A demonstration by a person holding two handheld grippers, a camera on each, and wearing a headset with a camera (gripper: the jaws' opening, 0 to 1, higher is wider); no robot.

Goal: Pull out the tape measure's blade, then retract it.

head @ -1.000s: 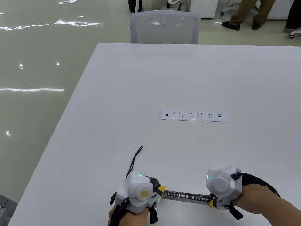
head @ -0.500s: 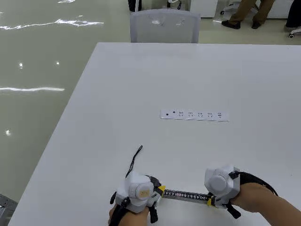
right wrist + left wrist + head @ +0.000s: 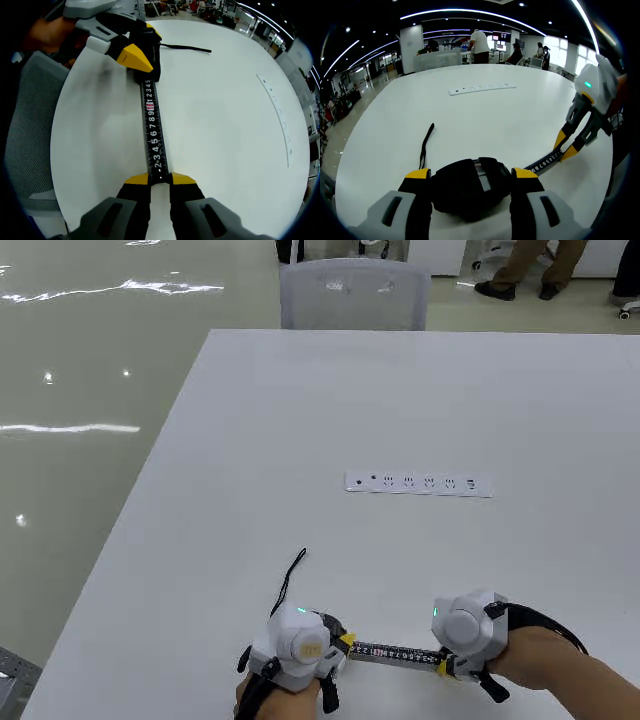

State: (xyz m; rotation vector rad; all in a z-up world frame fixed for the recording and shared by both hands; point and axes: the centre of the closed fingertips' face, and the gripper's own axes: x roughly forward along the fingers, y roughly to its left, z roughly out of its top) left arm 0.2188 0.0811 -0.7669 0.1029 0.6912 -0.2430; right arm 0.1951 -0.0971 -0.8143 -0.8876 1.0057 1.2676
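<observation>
You work close to the near edge of the white table [image 3: 400, 390], toward its left corner, so there is little surface behind the grippers, and the left edge drops to the glossy floor [image 3: 90, 390] not far from the left gripper [image 3: 338, 650]. Ahead and to your right the top lies wide and bare up to the power strip [image 3: 418, 483], with a grey chair [image 3: 352, 295] at the far edge. The left gripper's jaws clamp the black tape measure case [image 3: 470, 187] from both sides, and the case sits on the table. The right gripper [image 3: 160, 177] has its yellow tips pinched together on the free end of the blade [image 3: 152, 135], which runs straight and low over the table between the two. Compared with a second ago, the two grippers stand a little nearer each other and less blade shows between them; the head view has also shifted slightly. The right gripper view lets you read the scale, from 2 at the jaws past a red 10 to 5 at the case mouth. The left gripper view gives you the black wrist strap [image 3: 425, 145] lying loose ahead of the case, and the right gripper's green light
</observation>
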